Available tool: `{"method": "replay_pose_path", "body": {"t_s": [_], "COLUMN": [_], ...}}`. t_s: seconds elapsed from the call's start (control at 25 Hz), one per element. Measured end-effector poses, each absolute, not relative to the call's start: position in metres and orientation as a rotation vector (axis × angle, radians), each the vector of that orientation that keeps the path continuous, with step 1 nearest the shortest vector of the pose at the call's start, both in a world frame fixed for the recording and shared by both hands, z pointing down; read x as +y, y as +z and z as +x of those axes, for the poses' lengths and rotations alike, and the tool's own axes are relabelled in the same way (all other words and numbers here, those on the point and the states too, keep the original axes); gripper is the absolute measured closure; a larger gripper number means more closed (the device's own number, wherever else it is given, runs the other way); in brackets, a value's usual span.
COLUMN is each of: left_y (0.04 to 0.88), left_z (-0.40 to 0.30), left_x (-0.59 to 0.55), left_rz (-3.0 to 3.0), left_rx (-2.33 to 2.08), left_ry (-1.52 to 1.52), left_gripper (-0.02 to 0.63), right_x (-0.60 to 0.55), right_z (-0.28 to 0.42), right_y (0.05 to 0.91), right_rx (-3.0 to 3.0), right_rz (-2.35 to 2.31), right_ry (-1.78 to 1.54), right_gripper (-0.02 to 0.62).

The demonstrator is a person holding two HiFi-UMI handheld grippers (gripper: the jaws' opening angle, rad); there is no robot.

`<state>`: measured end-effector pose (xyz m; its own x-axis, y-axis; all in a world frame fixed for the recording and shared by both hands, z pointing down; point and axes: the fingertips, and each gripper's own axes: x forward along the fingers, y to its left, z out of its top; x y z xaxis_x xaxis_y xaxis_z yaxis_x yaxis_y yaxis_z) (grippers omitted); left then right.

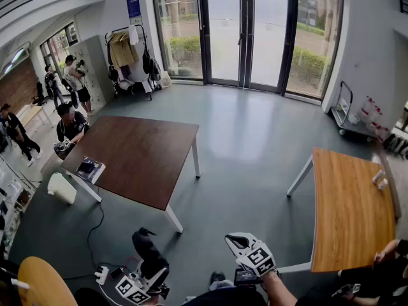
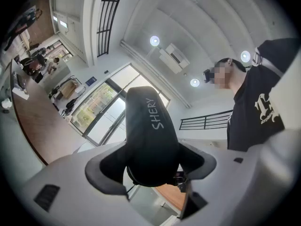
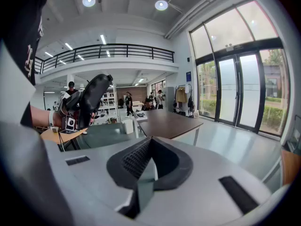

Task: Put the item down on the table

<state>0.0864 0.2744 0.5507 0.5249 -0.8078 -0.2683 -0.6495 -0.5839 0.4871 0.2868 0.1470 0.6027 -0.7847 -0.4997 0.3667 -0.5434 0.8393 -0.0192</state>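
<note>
Left gripper view shows the left gripper (image 2: 151, 169) clamped wide on a black item (image 2: 150, 126) marked SHERY, held upright at frame centre, clear of any surface. The right gripper (image 3: 149, 160) is seen pinched together and empty at the lower centre of its own view. Carrying is judged the step in hand: next the item must be brought over the dark table (image 1: 143, 158) at head-view left or the wooden table (image 1: 347, 215) at right, lowered until rested, then released.
</note>
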Motion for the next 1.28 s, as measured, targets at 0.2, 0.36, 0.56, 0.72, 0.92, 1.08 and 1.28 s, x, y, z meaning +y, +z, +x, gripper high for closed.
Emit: {"method": "replay_pose_path", "body": {"t_s": [0.2, 0.36, 0.56, 0.72, 0.92, 1.08, 1.28], "left_y": [0.551, 0.549, 0.545, 0.543, 0.544, 0.546, 0.554], "left_z": [0.112, 0.122, 0.133, 0.138, 0.135, 0.134, 0.122], "left_x": [0.256, 0.247, 0.235, 0.22, 0.206, 0.196, 0.188], "left_rz": [2.448, 2.453, 2.464, 2.484, 2.486, 2.481, 2.448], "left_rx": [-1.181, -1.171, -1.151, -1.126, -1.106, -1.104, -1.131], "left_ry": [-0.657, -0.647, -0.65, -0.661, -0.661, -0.685, -0.713], "left_gripper": [0.273, 0.273, 0.273, 0.273, 0.273, 0.273, 0.273], "right_x": [0.128, 0.122, 0.117, 0.107, 0.095, 0.088, 0.076], "right_z": [0.323, 0.339, 0.357, 0.368, 0.366, 0.359, 0.345], "right_y": [0.609, 0.611, 0.606, 0.604, 0.599, 0.597, 0.6], "right_rx": [-2.67, -2.669, -2.665, -2.653, -2.644, -2.651, -2.638], "right_rz": [0.825, 0.848, 0.881, 0.918, 0.938, 0.914, 0.871], "right_ry": [0.197, 0.206, 0.213, 0.208, 0.206, 0.198, 0.183], "right_gripper": [0.606, 0.606, 0.606, 0.607, 0.607, 0.606, 0.607]}}
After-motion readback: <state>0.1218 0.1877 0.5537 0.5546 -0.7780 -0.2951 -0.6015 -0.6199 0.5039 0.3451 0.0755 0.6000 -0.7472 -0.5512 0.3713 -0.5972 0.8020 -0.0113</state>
